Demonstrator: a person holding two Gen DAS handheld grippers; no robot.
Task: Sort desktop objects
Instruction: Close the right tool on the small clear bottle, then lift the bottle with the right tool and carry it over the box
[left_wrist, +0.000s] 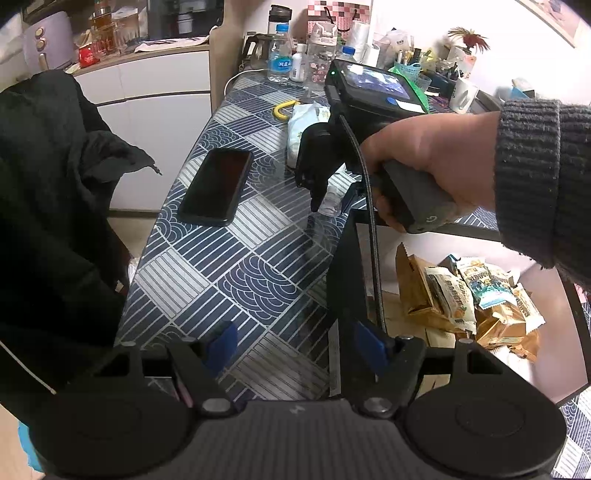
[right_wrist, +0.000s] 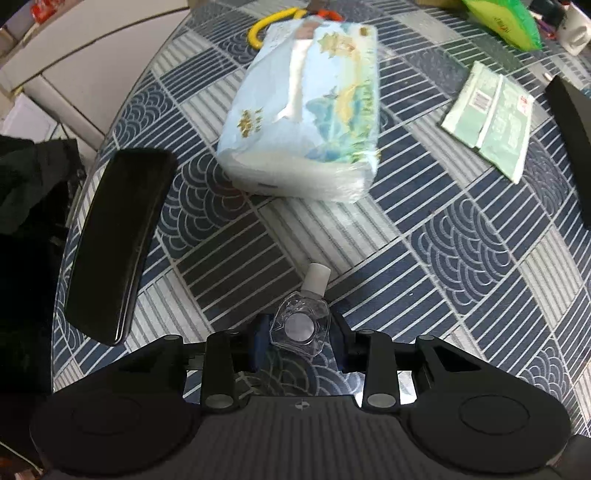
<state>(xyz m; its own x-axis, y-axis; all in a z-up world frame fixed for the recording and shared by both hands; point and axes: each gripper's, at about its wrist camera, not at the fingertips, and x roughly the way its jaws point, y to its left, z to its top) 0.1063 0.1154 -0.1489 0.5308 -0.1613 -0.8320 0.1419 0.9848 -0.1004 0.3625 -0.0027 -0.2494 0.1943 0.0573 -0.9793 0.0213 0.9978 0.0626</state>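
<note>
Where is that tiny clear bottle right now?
In the right wrist view, the small clear bottle sits low and central between the right gripper fingers, on the patterned tablecloth just below the tissue pack.

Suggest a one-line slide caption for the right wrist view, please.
Right gripper closed on small clear bottle, tissue pack beyond.

Patterned table (right_wrist: 461, 236): phone (right_wrist: 118, 240), tissue pack (right_wrist: 314, 110), perhaps sachets (right_wrist: 491, 122).

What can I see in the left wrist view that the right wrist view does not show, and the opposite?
Only the left wrist view shows the white tray with snack packets and the hand holding the right gripper. Only the right wrist view shows the small clear bottle clearly between its pads, and the green sachets. Both show the phone and tissue pack.
</note>
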